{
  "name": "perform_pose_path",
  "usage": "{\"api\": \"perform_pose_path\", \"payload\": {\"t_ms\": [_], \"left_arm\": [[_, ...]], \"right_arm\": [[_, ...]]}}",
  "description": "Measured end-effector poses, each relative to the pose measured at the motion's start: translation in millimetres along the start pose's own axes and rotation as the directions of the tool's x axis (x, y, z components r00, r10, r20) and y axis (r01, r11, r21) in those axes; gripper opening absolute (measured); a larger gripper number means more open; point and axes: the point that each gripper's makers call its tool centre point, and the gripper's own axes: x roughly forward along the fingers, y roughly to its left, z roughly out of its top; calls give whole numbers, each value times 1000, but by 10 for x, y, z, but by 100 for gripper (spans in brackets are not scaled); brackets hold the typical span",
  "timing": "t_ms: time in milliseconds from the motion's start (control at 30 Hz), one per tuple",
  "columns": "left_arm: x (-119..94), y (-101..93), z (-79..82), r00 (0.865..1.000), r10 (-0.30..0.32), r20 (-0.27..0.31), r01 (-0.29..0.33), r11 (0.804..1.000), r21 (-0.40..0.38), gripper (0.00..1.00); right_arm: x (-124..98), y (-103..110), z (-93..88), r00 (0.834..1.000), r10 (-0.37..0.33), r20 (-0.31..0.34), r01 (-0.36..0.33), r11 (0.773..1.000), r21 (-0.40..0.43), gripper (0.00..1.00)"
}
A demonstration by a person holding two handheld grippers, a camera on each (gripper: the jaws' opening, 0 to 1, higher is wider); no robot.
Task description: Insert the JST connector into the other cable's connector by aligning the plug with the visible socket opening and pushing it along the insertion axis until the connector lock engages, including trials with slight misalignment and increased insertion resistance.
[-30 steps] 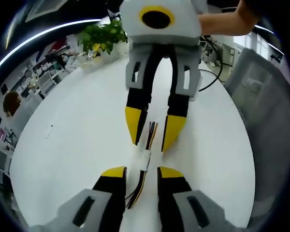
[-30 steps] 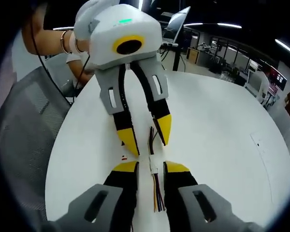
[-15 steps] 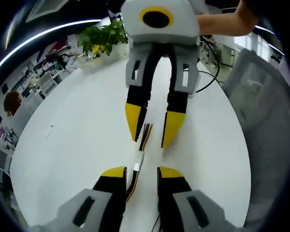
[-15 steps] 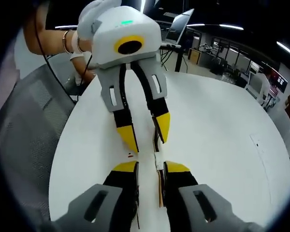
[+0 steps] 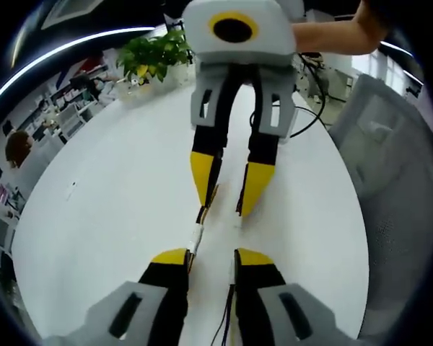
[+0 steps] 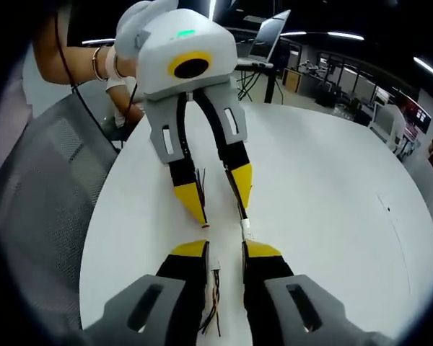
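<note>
On the round white table [image 5: 115,194], a small white plug [image 5: 195,236] lies just beside one yellow tip of the left gripper [image 5: 213,257]. Thin wires [image 5: 211,200] run from the plug up to the right gripper [image 5: 229,193], which points at the plug from the far side. In the right gripper view, a second white plug [image 6: 215,265] with coloured wires [image 6: 213,310] sits close to the first plug, not joined. Both tongs show a gap between their tips, but I cannot tell if they pinch the wires
</note>
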Motion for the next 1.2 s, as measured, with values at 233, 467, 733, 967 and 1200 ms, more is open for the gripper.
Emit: {"api": "perform_pose_path", "payload": {"t_ms": [233,467,733,967,1200], "left_arm": [[11,-18,-5,1000,1,2,-1,1000,-8,19],[17,-52,-19,1000,3,-4,-3,1000,-7,19],[22,-101,-42,1000,-4,-11,3,1000,-9,19],[47,-151,-101,1000,-7,-17,7,1000,-8,19],[39,-186,-128,1000,-15,-12,14,1000,-12,19]], "right_arm": [[-2,57,2,1000,14,7,-14,1000,24,12],[-6,116,-38,1000,30,-5,-30,999,26,11],[-2,141,-61,999,30,-14,-30,999,21,12],[-2,148,-100,999,30,-20,-30,999,23,12],[33,185,-159,999,40,-32,-39,999,25,12]]}}
